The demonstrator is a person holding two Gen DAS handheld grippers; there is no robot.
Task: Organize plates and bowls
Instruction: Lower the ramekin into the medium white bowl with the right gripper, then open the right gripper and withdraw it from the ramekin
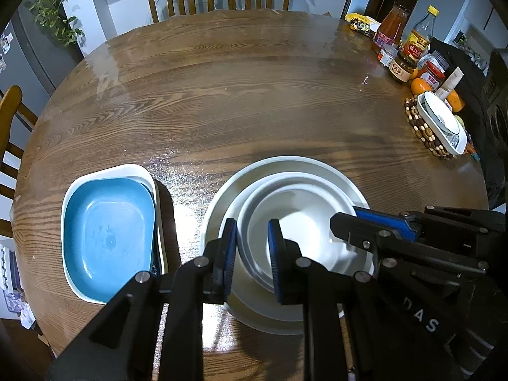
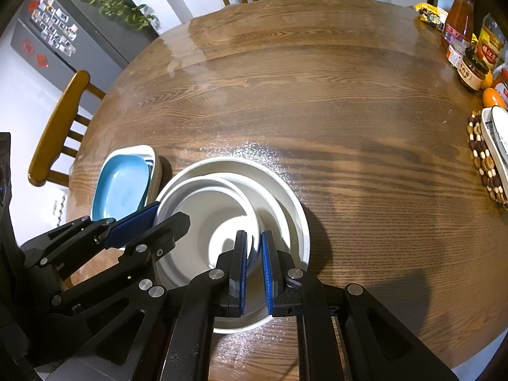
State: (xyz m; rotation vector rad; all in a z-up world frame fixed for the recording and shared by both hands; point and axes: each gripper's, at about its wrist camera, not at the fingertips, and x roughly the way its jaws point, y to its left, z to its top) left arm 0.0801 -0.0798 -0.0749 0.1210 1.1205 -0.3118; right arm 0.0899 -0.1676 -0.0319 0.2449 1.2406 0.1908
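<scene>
With the left gripper pinching the white bowl rim at 9 o'clock and the right gripper pinching it at 3 o'clock, fingers nearly pressed together, keep the bowl level and centred in the round stack on the tabletop.

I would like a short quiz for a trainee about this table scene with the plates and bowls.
1. True or false: the blue dish sits inside a white square dish.
2. Which gripper grips the white bowl's left rim: A) left gripper B) right gripper?
3. What lies under the scale?

Key: 1 true. 2 A. 3 a beaded mat.
</scene>
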